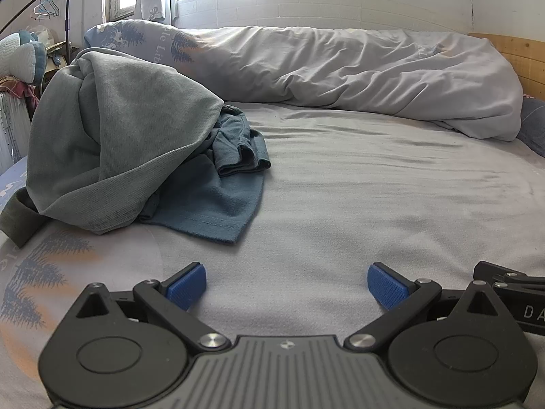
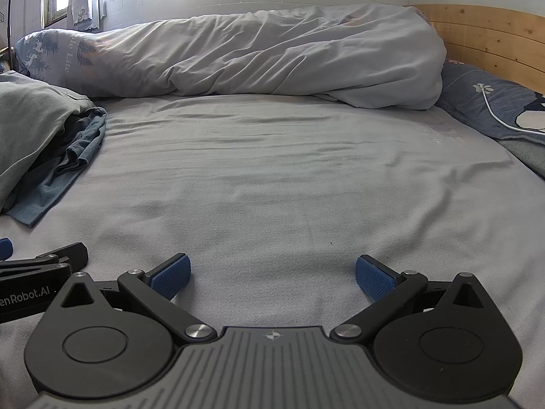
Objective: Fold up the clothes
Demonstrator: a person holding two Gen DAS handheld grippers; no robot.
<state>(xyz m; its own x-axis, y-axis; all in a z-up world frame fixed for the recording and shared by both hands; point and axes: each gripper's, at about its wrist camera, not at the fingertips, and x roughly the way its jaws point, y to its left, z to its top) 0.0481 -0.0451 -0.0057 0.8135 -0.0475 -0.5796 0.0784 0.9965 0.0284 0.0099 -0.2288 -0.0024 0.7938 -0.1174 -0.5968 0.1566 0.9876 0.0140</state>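
A heap of clothes lies on the left of the bed: a grey-green sweatshirt (image 1: 112, 143) draped over a crumpled teal shirt (image 1: 218, 197). The right wrist view shows the same sweatshirt (image 2: 30, 126) and teal shirt (image 2: 68, 167) at its left edge. My left gripper (image 1: 286, 286) rests low on the sheet, open and empty, a short way in front of the teal hem. My right gripper (image 2: 272, 277) sits beside it to the right, also open with nothing between its blue pads.
A rolled grey duvet (image 1: 340, 75) lies along the far side by the brick wall. A wooden headboard (image 2: 494, 41) and a blue pillow (image 2: 494, 109) with a white cable are at right. A clothes rack with hangers (image 1: 47, 6) stands far left.
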